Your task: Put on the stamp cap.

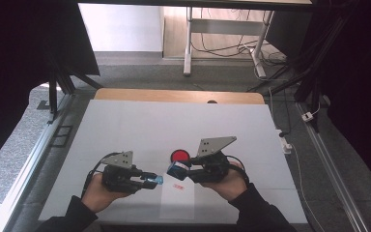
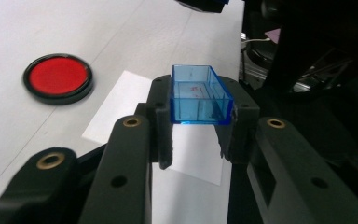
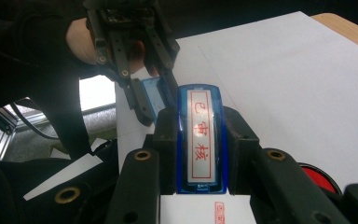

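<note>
gripping a blue stamp (image 3: 200, 140) between its jaws, the right gripper (image 1: 181, 170) is held above the bench (image 1: 125, 125), with the stamp's white label facing its camera; the label bears three red characters in a red frame, apparently chinese. the left gripper (image 1: 155, 181) is closed on a clear blue cap (image 2: 198, 94), hollow side up. the two face each other, tips near but apart, over a white sheet (image 1: 176, 200) carrying a small red stamped mark (image 1: 178, 185), too small to read. a round red ink pad (image 1: 179, 155) in a black rim sits on the bench just beyond the sheet.
</note>
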Motion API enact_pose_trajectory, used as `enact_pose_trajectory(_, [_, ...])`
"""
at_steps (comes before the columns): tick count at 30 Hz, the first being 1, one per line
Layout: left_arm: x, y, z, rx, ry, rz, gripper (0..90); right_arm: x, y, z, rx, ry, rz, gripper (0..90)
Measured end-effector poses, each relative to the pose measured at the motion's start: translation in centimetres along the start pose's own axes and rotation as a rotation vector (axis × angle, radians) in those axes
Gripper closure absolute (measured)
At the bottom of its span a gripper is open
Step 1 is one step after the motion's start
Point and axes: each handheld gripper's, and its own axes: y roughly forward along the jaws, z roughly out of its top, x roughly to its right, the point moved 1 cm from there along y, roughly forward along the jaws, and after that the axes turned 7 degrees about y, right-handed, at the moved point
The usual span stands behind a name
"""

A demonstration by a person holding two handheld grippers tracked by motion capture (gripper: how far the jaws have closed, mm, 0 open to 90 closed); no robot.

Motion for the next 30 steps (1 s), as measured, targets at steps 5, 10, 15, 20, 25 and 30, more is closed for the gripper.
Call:
enact_pose_trajectory(5, [-0.3,0.6,0.5,0.014,0.023,-0.040,68.3,-0.1,-0.1,0.1,0.005,-0.003,0.013,70.6])
enact_pose_trajectory(10, [-0.6,1.2,1.1,0.020,0.057,-0.076,68.4,-0.4,-0.1,0.2,0.012,-0.013,0.028,70.6])
enact_pose_trajectory(15, [-0.8,1.9,1.6,0.016,0.093,-0.101,68.4,-0.5,-0.1,0.2,0.015,-0.013,0.048,70.6])
enact_pose_trajectory(20, [-1.0,2.5,2.1,0.021,0.114,-0.135,68.5,-0.6,0.1,0.2,0.012,-0.019,0.065,70.6])
enact_pose_trajectory(25, [-1.1,3.0,2.4,0.016,0.127,-0.154,68.5,-0.8,0.2,0.2,0.016,-0.026,0.078,70.6])
enact_pose_trajectory(30, [-1.2,3.1,2.5,0.032,0.137,-0.173,68.6,-0.9,0.3,0.1,0.012,-0.028,0.087,70.6])
